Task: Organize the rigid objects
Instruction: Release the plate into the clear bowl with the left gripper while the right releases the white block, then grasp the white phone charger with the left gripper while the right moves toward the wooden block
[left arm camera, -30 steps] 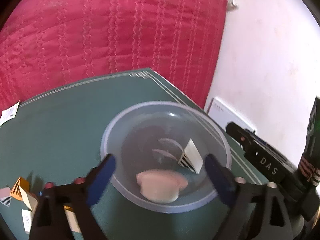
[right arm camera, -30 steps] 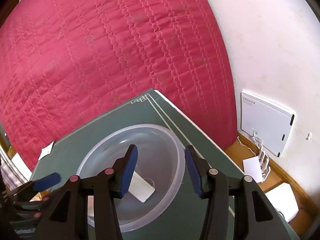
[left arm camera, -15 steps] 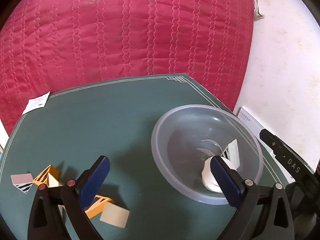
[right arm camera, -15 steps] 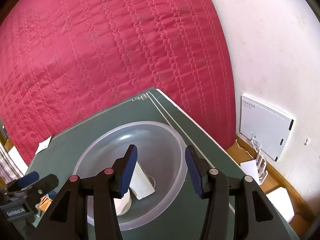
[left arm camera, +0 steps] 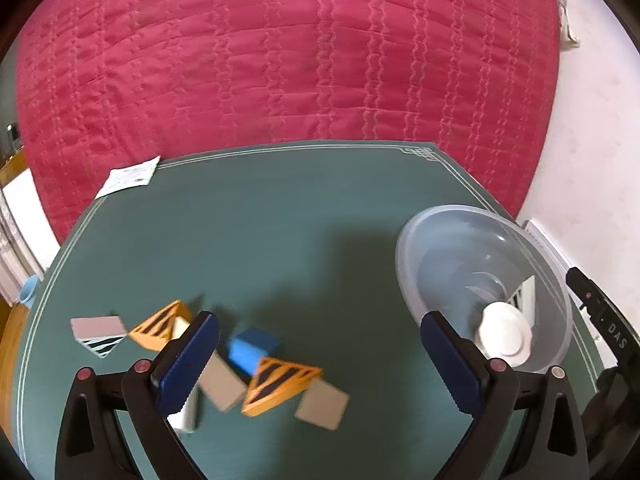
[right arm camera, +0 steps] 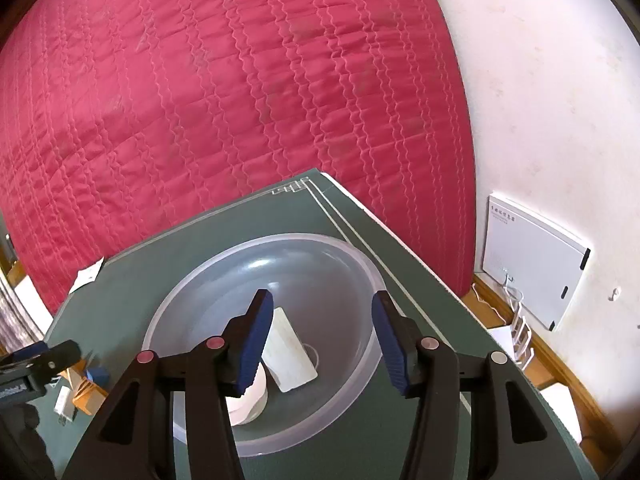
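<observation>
A clear plastic bowl (left arm camera: pixel 440 240) stands at the right of the green table and holds a white round piece (left arm camera: pixel 506 334) and a flat white block (right arm camera: pixel 290 354). My left gripper (left arm camera: pixel 320 360) is open and empty above a scatter of blocks: a blue block (left arm camera: pixel 252 350), orange striped wedges (left arm camera: pixel 280 384), beige blocks (left arm camera: pixel 322 404). My right gripper (right arm camera: pixel 322 338) is open and empty, hovering over the bowl (right arm camera: pixel 200 292).
A red quilted bed (left arm camera: pixel 280 60) lies behind the table. A paper slip (left arm camera: pixel 130 176) sits at the table's far left corner. A white box (right arm camera: pixel 532 264) leans on the wall at the right, above a wooden floor.
My left gripper has swung left, away from the bowl, and now hangs over the scattered blocks. The white round piece stays in the bowl. My right gripper has barely moved.
</observation>
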